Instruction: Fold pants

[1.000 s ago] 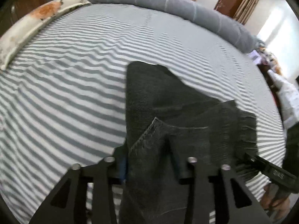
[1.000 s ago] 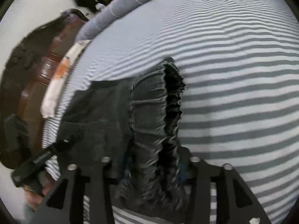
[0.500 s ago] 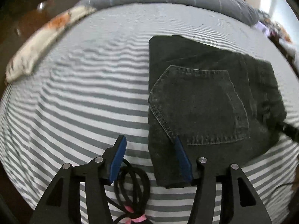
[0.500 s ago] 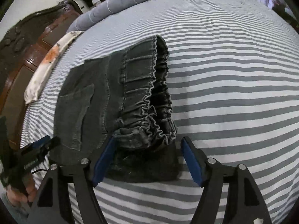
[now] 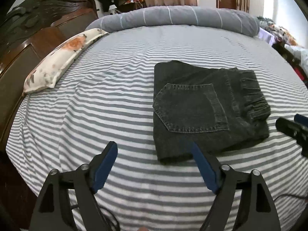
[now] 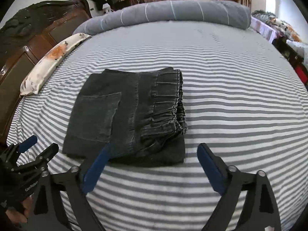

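Observation:
The dark grey denim pants [image 5: 204,107] lie folded into a compact rectangle on the striped bed [image 5: 96,100], back pocket up and elastic waistband at the right. They also show in the right wrist view [image 6: 130,115]. My left gripper [image 5: 154,154] is open and empty, just in front of the pants' near left corner. My right gripper [image 6: 152,154] is open and empty, just in front of the waistband end. Each gripper appears at the edge of the other's view: the right one [image 5: 294,127] and the left one [image 6: 30,150].
A floral pillow [image 5: 61,55] lies at the bed's left by the dark wooden headboard [image 5: 38,27]. A rolled grey blanket [image 5: 179,17] runs along the far edge. Clutter and furniture [image 5: 284,36] stand at the far right. A black cable [image 5: 107,217] hangs under my left gripper.
Both grippers let go of the pants, opened wide and drew back toward the near edge. The pants now lie flat and folded on the bed.

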`<action>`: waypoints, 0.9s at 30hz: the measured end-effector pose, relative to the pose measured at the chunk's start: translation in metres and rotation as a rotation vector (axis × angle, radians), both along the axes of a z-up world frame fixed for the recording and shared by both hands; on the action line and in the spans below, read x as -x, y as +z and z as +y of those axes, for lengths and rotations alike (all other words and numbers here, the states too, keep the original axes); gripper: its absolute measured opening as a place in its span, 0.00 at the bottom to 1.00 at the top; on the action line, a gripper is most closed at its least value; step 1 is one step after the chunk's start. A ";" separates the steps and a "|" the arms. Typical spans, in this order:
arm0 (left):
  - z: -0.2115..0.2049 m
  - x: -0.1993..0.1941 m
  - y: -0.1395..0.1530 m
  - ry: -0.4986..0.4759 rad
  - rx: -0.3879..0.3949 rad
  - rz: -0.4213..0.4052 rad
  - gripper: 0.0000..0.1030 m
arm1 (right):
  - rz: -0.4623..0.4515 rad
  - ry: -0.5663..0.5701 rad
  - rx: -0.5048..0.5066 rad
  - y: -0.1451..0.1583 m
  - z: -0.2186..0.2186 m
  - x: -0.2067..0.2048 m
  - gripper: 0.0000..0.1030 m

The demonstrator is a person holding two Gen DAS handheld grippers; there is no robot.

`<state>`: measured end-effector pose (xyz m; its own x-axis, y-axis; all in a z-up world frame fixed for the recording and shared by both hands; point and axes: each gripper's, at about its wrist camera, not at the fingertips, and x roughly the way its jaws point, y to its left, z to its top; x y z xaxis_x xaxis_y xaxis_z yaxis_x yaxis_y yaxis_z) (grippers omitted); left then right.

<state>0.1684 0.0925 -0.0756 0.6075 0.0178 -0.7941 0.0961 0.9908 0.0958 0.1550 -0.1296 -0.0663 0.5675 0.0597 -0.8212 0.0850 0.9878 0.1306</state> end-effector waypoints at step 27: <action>0.004 0.030 -0.001 -0.022 0.049 -0.018 0.88 | -0.022 -0.050 0.145 -0.010 0.047 0.040 0.99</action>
